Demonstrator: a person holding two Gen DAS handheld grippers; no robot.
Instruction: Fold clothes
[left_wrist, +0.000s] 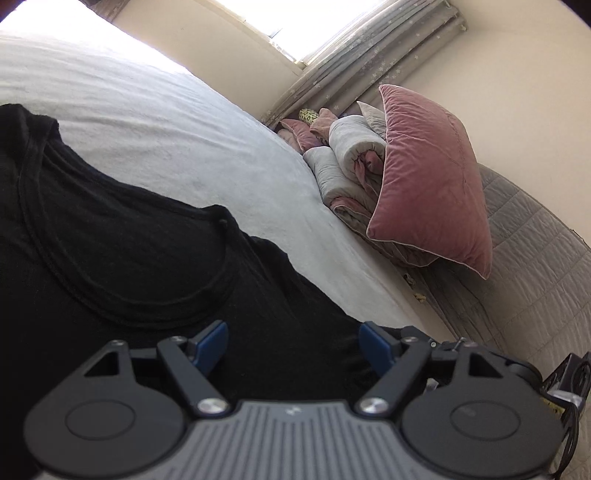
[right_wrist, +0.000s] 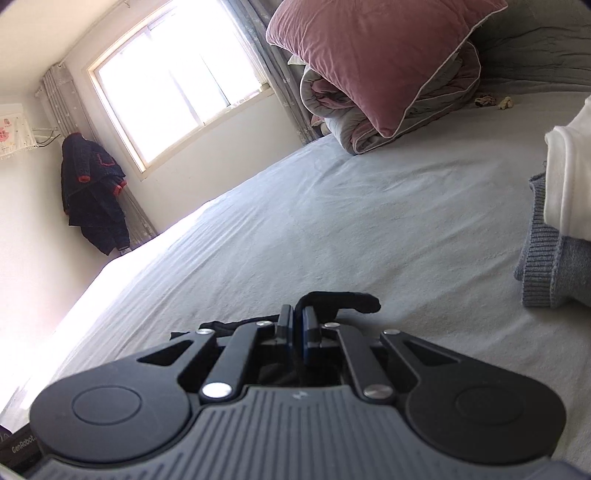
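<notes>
Black tee was thin, floppy stuff; my right gripper pinched its edge, left gripper gaped above it.

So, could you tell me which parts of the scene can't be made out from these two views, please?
- Black shirt: left view, lower part cut off by the frame edge and the open left gripper.
- Fabric pinched in the shut right gripper: right view, mostly behind the gripper body; which part of the garment is unclear.
- Folded pile: cut off at the right edge.
- Window: overexposed, outside unreadable.
</notes>
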